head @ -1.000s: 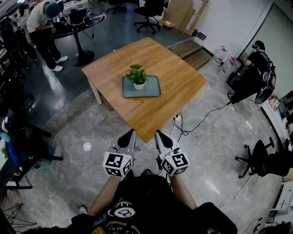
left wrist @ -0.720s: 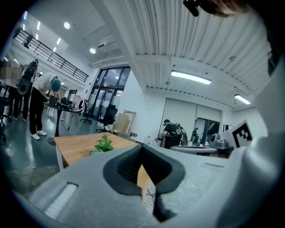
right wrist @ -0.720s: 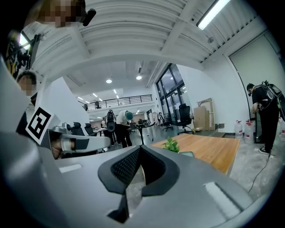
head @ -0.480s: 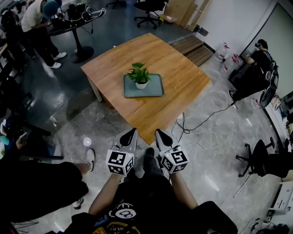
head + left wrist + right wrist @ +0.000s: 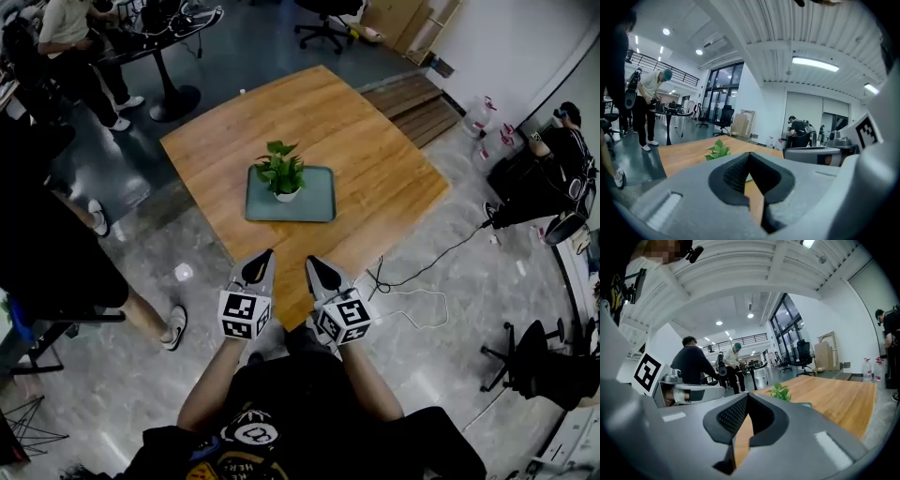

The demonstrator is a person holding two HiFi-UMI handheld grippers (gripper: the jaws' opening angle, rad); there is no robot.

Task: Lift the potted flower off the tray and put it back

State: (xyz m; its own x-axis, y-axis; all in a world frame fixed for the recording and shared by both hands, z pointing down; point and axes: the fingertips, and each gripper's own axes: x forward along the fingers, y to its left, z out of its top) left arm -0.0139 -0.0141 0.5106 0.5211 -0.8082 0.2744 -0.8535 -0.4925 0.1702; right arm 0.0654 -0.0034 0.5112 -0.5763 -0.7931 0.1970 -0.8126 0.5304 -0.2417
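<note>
A small green potted flower point(image 5: 280, 172) in a white pot stands on a grey-green tray point(image 5: 314, 202) in the middle of a square wooden table point(image 5: 375, 159). My left gripper point(image 5: 265, 255) and right gripper point(image 5: 312, 262) hover side by side at the table's near corner, short of the tray. Both point toward the plant with jaws shut and nothing in them. In the left gripper view the shut tips point(image 5: 749, 155) sit just right of the plant's leaves point(image 5: 717, 150). The right gripper view has the plant point(image 5: 780, 391) right of its tips point(image 5: 747, 395).
A person in dark clothes point(image 5: 42, 234) stands close on the left. Another person bends over a round desk point(image 5: 70, 33) at the far left, and a third point(image 5: 562, 155) is at the right. A cable point(image 5: 412, 277) lies on the floor beside the table; office chairs point(image 5: 525, 361) stand at the right.
Both grippers have moved forward and lower, from over the floor to the table's near corner. The table and plant now look nearer. The person in dark clothes has walked in on the left.
</note>
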